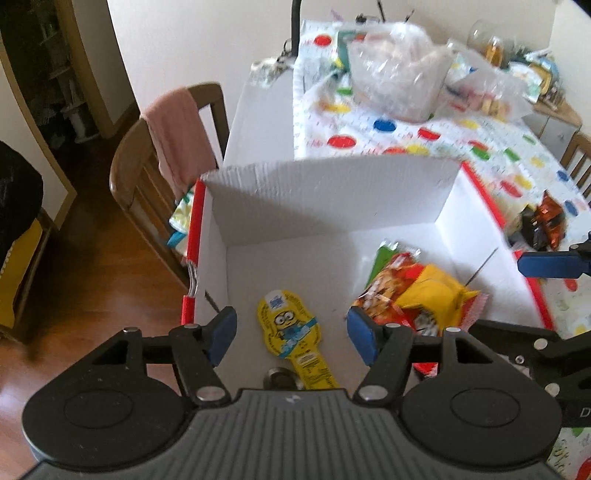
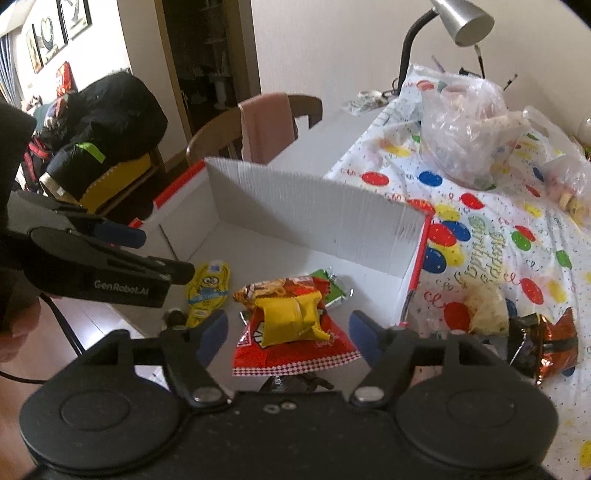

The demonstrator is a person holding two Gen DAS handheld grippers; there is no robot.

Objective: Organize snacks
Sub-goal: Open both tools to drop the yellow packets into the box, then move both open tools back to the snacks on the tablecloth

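A white cardboard box (image 1: 325, 192) with red edges stands open on the table; it also shows in the right wrist view (image 2: 314, 218). Inside lie a yellow Minion snack (image 1: 291, 328) (image 2: 208, 291), a pile of red and yellow snack packets (image 1: 417, 295) (image 2: 291, 321) and a green packet (image 2: 332, 288). My left gripper (image 1: 293, 334) is open and empty above the Minion snack. My right gripper (image 2: 288, 338) is open and empty above the red and yellow pile. An orange-and-black snack packet (image 2: 543, 343) (image 1: 546, 221) lies on the tablecloth outside the box, right of it.
The table has a balloon-print cloth (image 2: 498, 229). Clear plastic bags (image 2: 465, 129) (image 1: 399, 74) sit at the back. A desk lamp (image 2: 458, 22) stands behind. A wooden chair with a pink cloth (image 1: 177, 140) (image 2: 264, 125) is left of the table. A dark bag (image 2: 107, 122) lies far left.
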